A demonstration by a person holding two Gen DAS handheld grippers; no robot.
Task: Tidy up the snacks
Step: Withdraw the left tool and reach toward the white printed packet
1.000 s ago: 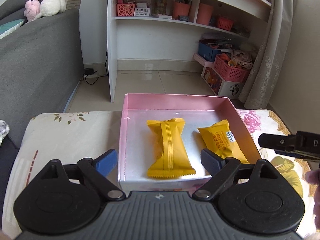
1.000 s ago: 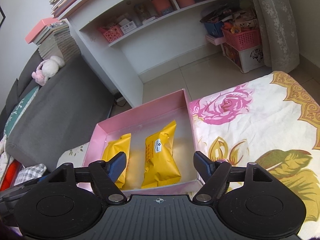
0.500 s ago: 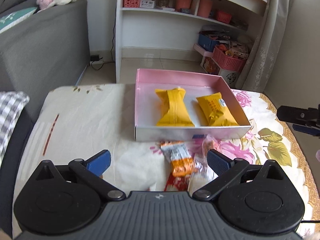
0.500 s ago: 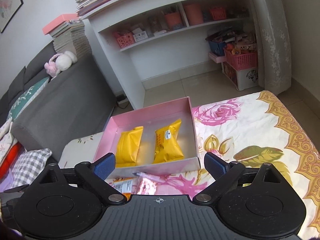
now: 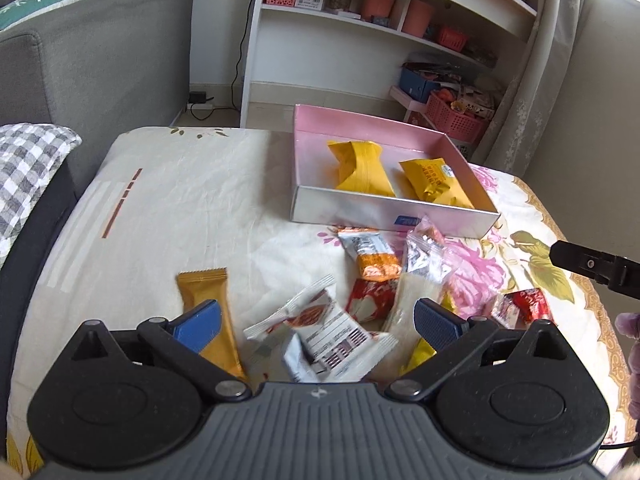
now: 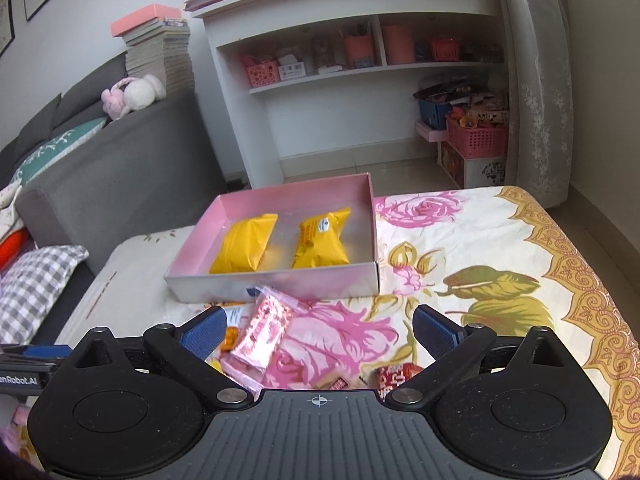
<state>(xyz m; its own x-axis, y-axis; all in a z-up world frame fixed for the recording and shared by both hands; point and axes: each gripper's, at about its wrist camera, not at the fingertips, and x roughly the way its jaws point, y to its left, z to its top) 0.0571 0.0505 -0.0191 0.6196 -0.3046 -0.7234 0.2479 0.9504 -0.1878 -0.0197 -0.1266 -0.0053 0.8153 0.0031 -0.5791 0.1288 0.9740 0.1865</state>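
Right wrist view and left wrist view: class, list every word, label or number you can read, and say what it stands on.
"enRobot.AI", cut off at the frame's edge: on the left tool in the right wrist view.
Print on the yellow packs in the pink box: too blurred.
Barcode and text on the white wrapper: too blurred.
Shelf label: too small.

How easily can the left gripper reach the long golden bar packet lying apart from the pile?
Probably yes: the left gripper is open and empty, and the golden bar packet lies uncovered by its left fingertip.
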